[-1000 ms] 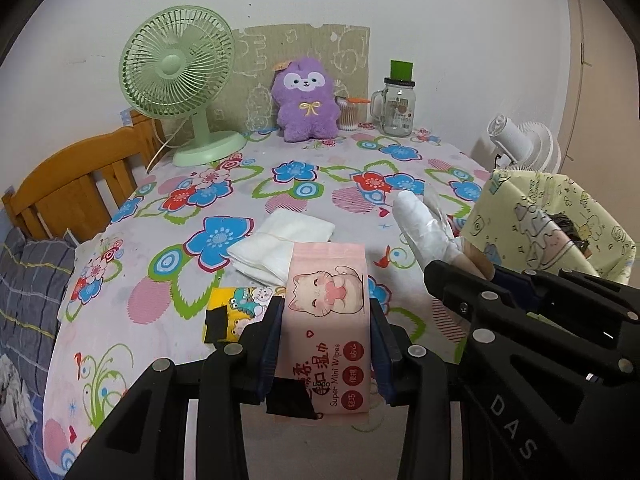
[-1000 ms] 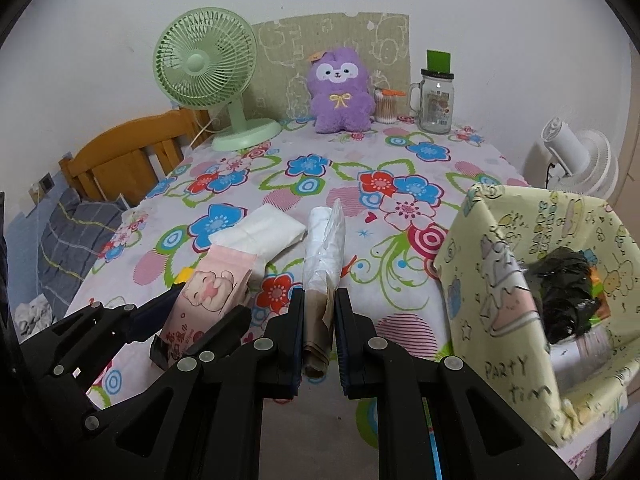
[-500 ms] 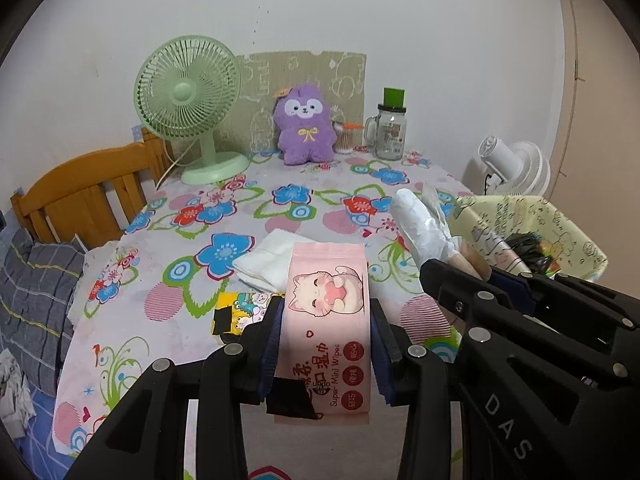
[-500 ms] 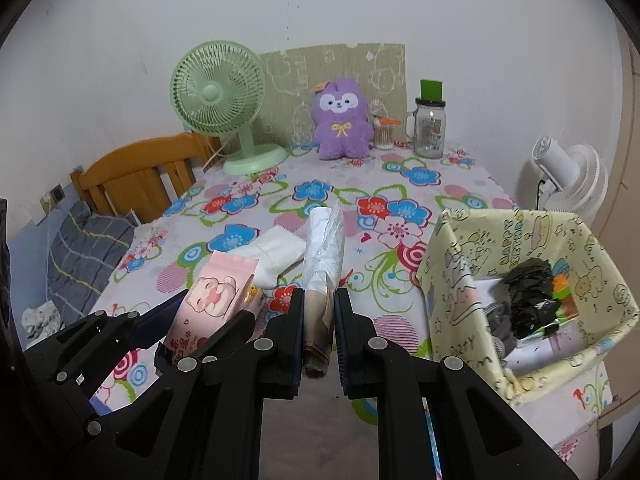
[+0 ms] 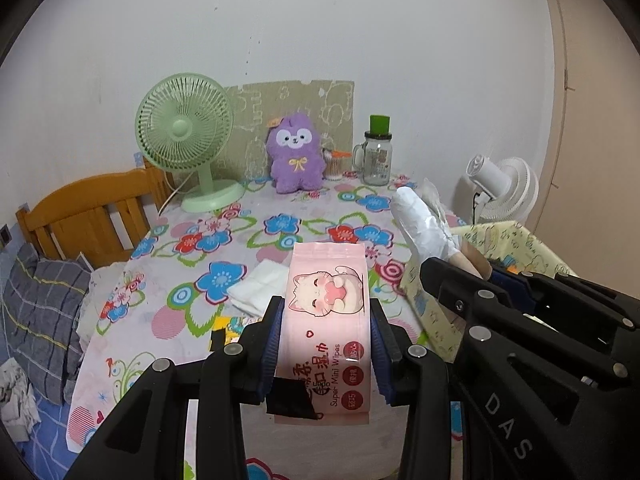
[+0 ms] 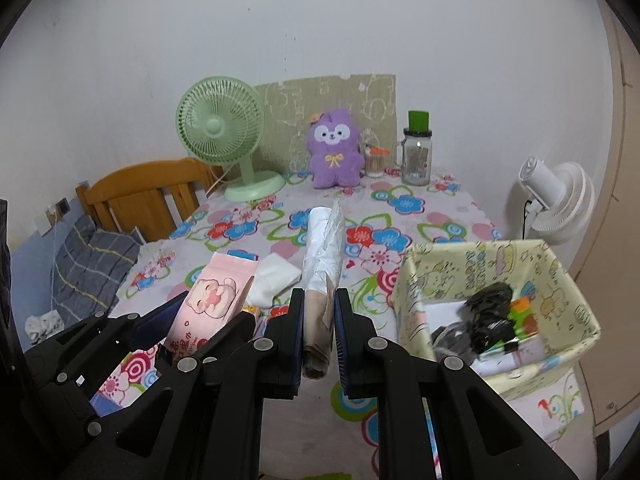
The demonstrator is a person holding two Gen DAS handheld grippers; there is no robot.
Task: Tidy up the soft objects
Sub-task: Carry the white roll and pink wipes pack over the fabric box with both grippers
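Above the near edge of the flowered table (image 6: 440, 208), both grippers carry something and both loads hang clear of the cloth. Farthest left, the left gripper (image 5: 326, 344) is clenched on a pink pack of wet wipes (image 5: 326, 316), its pads pressing the pack's two long sides; the pack's long axis runs straight ahead along the fingers, cat print up. Below and beyond it, a folded white cloth (image 5: 260, 286) lies flat on the table, with a small yellow packet (image 5: 230, 326) just beside it toward the near edge; both look like soft things not yet sorted.

Next comes the right gripper (image 6: 319, 336), clamped on a rolled white plastic bag (image 6: 322, 248) by its brown core end. This roll also points forward along the fingers and slightly upward, so most of its length sticks out past the jaws.

Farthest right stands the yellow printed fabric basket (image 6: 568, 280), open at the top, near the table's right corner. Inside lie a crumpled black bag (image 6: 490, 312), something white and flat, and a few coloured bits too jumbled to name. The basket lies to the right of both loads, and the right hand is plainly the nearer one; I judge the roll would have to swing right and tip nose-down to clear the rim.
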